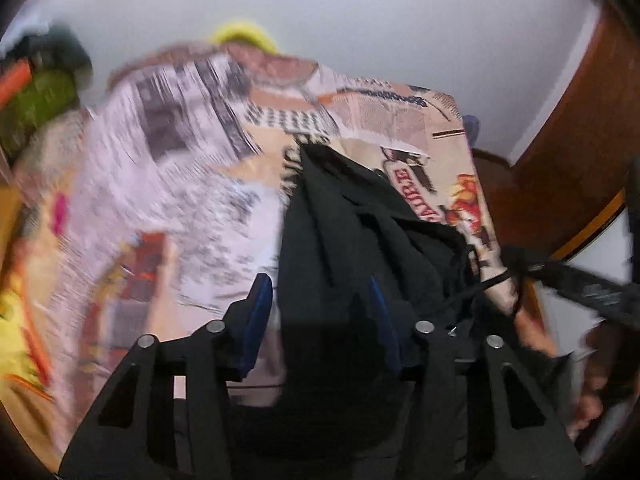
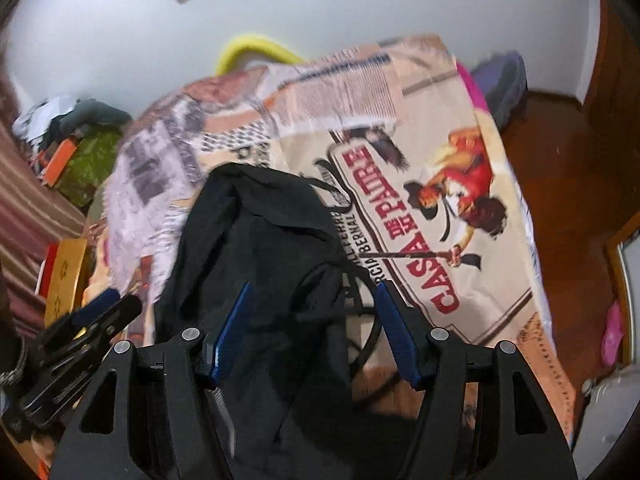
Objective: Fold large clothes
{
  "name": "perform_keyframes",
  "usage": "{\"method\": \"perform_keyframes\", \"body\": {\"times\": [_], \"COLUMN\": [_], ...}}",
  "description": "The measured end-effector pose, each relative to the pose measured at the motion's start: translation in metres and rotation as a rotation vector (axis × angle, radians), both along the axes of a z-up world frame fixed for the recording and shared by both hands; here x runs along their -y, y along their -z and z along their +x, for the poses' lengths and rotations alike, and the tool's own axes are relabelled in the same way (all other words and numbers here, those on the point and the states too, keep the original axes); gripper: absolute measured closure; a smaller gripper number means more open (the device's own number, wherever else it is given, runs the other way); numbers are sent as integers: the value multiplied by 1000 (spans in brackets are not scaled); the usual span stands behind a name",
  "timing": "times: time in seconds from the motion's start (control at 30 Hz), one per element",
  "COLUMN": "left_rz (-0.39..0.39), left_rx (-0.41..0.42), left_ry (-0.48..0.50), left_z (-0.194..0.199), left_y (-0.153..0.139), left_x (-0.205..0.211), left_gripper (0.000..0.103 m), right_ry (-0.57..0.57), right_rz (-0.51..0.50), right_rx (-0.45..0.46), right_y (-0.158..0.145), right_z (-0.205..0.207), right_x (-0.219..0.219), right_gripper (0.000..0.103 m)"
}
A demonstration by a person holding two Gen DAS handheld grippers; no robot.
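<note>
- A printed bedspread (image 2: 420, 184) fills most of both views: newsprint patches on its left half, and on its right a "CASA DE PADRE" banner with a figure in red.
- A white wall (image 2: 320, 20) rises behind the bed, and a brown wooden floor (image 2: 560, 152) shows to the right of it.
- The black garment (image 2: 256, 248) lies bunched on the bedspread near its near edge, a thin dark cord (image 2: 362, 316) trailing from its right side across the print.
- At the left, beside the bed, sits a heap of clutter: a green patterned cloth (image 2: 94, 160), an orange box (image 2: 60, 160) and a grey bundle above them, all well apart from the garment.
- A yellow tube (image 2: 256, 46) curves up behind the far edge of the bedspread.
- A purple-grey bundle (image 2: 500, 80) rests by the far right corner, with a pink strip just beside it.
- The right gripper (image 2: 316, 328) hangs over the near end of the garment, its blue pads (image 2: 394, 328) spread wide with the cloth between them and untouched on the right side; it is released.
- The left gripper (image 1: 320, 320) is blurred; its blue fingers (image 1: 258, 320) stand apart with black cloth draped between and over them, and whether they pinch it I cannot tell.
- In the right wrist view the left gripper's tip reaches in from the lower left, close beside the garment's left edge.
</note>
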State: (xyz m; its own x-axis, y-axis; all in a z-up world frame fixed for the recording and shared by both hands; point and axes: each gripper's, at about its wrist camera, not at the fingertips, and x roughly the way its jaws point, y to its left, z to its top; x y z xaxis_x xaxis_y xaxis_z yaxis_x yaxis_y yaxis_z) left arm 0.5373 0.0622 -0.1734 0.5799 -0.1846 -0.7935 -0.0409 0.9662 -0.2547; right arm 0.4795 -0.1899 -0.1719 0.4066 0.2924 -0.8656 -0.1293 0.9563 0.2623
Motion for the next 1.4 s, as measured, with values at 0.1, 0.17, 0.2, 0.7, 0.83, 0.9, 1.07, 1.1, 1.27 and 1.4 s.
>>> {"method": "perform_keyframes", "body": {"times": [0.1, 0.17, 0.2, 0.7, 0.83, 0.9, 1.07, 1.1, 1.27, 1.4], "left_rz": [-122, -186, -215, -34, -22, -18, -4, -2, 5, 27], "left_rx": [-56, -86, -98, 17, 61, 81, 76, 71, 52, 30], "left_ry": [2, 1, 2, 51, 108, 140, 190, 193, 215, 243], "left_z": [14, 21, 26, -11, -50, -73, -118, -125, -155, -178], "left_y": [16, 27, 34, -10, -41, -51, -56, -54, -41, -26], "left_x": [-2, -3, -4, 6, 7, 7, 10, 10, 12, 18], "left_gripper": [67, 68, 68, 97, 97, 97, 97, 97, 97, 97], "right_ry": [42, 57, 49, -81, -125, -151, -264, -283, -366, -397], "right_rz": [-25, -29, -23, -39, -30, -30, -51, -55, -93, -75], "right_rx": [-59, -82, -100, 122, 189, 213, 194, 193, 128, 81], "right_y": [23, 34, 39, -26, -53, -62, -68, -68, -55, -50], "right_z": [17, 24, 25, -36, -70, -88, -130, -137, -169, -188], "right_x": [4, 5, 5, 3, 10, 13, 1, 0, -8, -3], "right_gripper": [43, 47, 52, 98, 98, 98, 98, 97, 91, 68]}}
